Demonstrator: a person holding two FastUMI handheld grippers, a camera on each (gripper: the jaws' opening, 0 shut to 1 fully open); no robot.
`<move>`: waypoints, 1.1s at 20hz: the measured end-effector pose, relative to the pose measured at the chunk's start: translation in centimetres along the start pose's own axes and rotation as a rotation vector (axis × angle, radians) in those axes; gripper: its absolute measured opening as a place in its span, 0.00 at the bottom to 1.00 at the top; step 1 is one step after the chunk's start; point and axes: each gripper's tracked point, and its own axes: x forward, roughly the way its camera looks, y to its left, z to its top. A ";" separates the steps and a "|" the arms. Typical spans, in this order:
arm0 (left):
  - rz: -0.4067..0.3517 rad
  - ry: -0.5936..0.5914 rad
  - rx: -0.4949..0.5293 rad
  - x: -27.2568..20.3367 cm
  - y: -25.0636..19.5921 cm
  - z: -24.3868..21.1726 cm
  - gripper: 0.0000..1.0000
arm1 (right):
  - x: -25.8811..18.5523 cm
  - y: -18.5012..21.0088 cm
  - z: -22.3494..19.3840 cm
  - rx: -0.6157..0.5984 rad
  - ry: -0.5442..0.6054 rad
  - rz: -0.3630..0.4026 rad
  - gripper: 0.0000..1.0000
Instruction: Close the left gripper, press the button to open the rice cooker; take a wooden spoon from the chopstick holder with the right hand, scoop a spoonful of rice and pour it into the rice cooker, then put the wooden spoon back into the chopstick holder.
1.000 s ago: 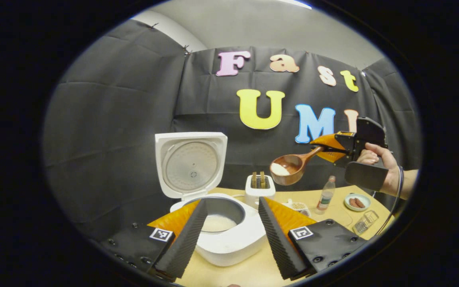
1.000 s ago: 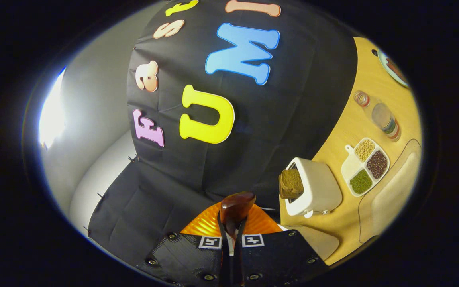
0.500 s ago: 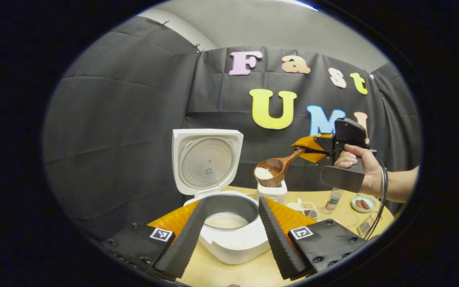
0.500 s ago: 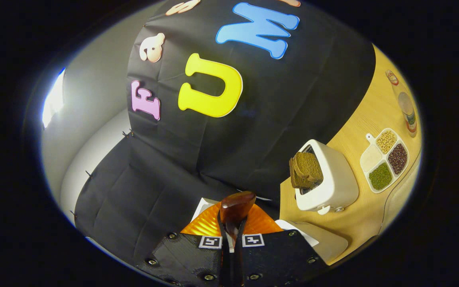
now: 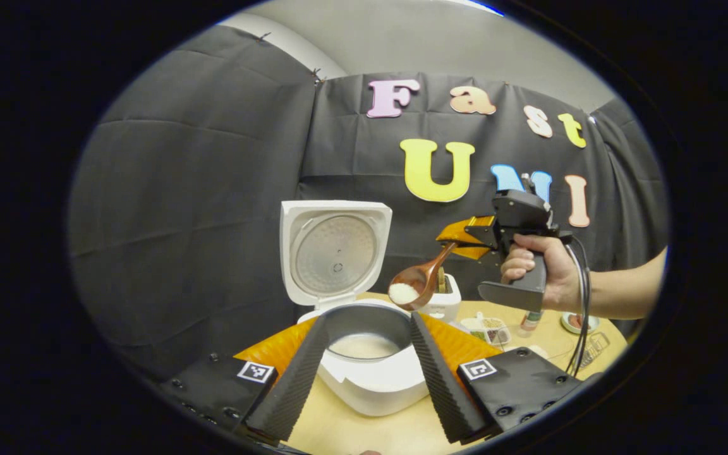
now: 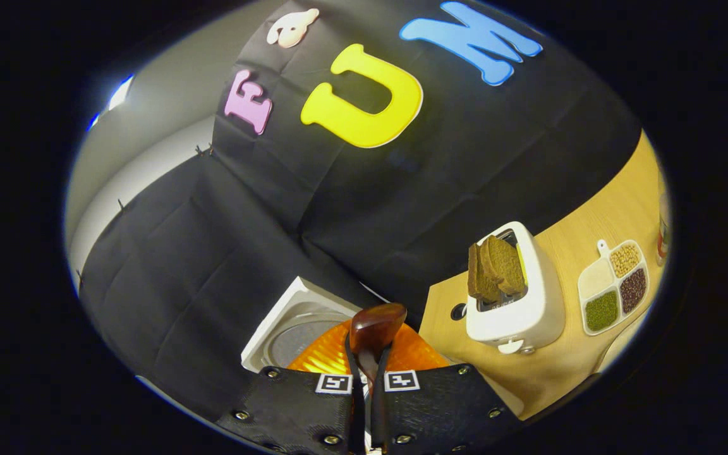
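Your left gripper [image 5: 364, 373] sits with fingers spread wide, framing the rice cooker [image 5: 370, 373] near the table's [image 5: 351, 430] front edge, lid [image 5: 335, 253] standing up. Just right, the wooden spoon [image 5: 416, 282] with rice [image 5: 402, 292] hangs over the pot's rim, handle pinched tight in your right gripper [image 6: 364, 379].

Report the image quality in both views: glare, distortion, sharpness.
Left gripper view: even light, fisheye bending the wall's seams; the rice cooker and the rice in the wooden spoon read sharply.
Right gripper view: tilted scene, a small bright glare patch upper left; the toaster is crisp, while the spoon's handle gleams between the right tool's shut fingers.
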 end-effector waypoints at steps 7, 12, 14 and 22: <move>0.029 0.005 -0.010 -0.7 0.5 -0.6 0.94 | 2.5 1.9 -2.7 -0.275 0.067 0.005 0.04; 0.047 0.007 -0.013 -1.3 0.7 -1.1 0.91 | 3.4 3.7 -4.0 -0.499 0.117 0.055 0.04; 0.053 0.005 -0.011 -1.5 0.7 -1.1 0.89 | 3.8 4.7 -4.6 -0.611 0.129 0.078 0.04; 0.058 0.003 -0.013 -2.1 0.5 -1.4 0.92 | 1.4 9.1 -5.6 -0.989 0.158 0.244 0.04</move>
